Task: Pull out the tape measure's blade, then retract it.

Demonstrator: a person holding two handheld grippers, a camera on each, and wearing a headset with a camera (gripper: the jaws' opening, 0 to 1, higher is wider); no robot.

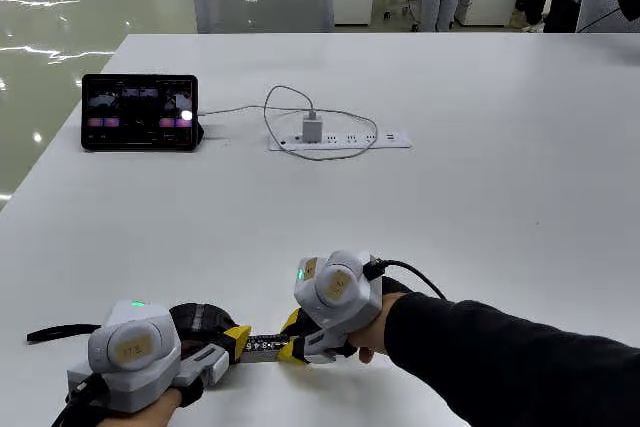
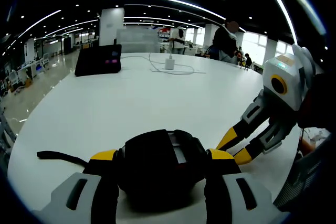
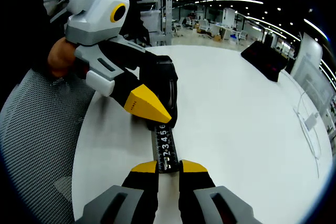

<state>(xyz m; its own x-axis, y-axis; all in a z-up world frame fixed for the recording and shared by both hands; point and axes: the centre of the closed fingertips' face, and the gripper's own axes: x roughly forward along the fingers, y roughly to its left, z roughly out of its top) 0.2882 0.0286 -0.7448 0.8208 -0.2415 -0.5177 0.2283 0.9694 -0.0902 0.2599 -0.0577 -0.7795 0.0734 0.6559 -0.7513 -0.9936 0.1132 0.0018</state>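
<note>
While the left tongs [image 2: 163, 156] clamp the tape measure's case [image 3: 161, 85] to anchor it on the counter [image 1: 420, 217], a short stretch of blade [image 3: 164, 148] spans rightward to the right tongs [image 3: 169, 167], pinched on its tip for pulling.

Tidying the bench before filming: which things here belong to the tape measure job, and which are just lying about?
In use: tape measure case, held in the left gripper; blade, pinched by the right gripper.
Lying about: tablet, charger, power strip, cable.
</note>
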